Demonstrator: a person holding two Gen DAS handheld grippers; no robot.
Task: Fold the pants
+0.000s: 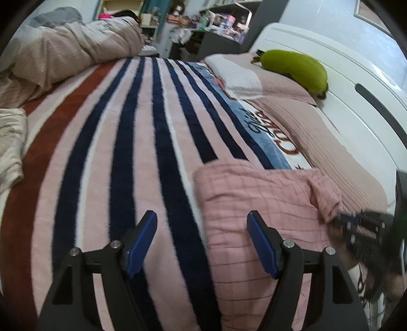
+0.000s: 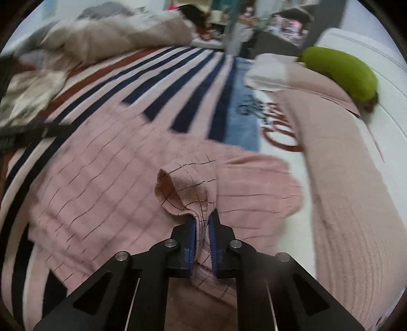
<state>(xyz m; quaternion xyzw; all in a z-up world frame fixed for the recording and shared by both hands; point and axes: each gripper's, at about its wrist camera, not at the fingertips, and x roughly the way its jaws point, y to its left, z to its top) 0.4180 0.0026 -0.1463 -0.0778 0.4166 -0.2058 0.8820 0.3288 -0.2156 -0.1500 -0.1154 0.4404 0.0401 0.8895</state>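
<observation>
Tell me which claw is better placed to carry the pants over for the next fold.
The right claw. It is already shut on a bunched edge of the pink checked pants, so it can likely pull that edge across. The left claw is open and holds nothing, hovering over the striped blanket.

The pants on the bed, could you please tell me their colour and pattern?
The pants are dusty pink with a thin dark grid check, clearest in the right wrist view.

Right gripper is blurred at the left-wrist view's right edge; its jaw state is unreadable there. Pants hem is hidden between the pads. Shelf items are too small to identify.
</observation>
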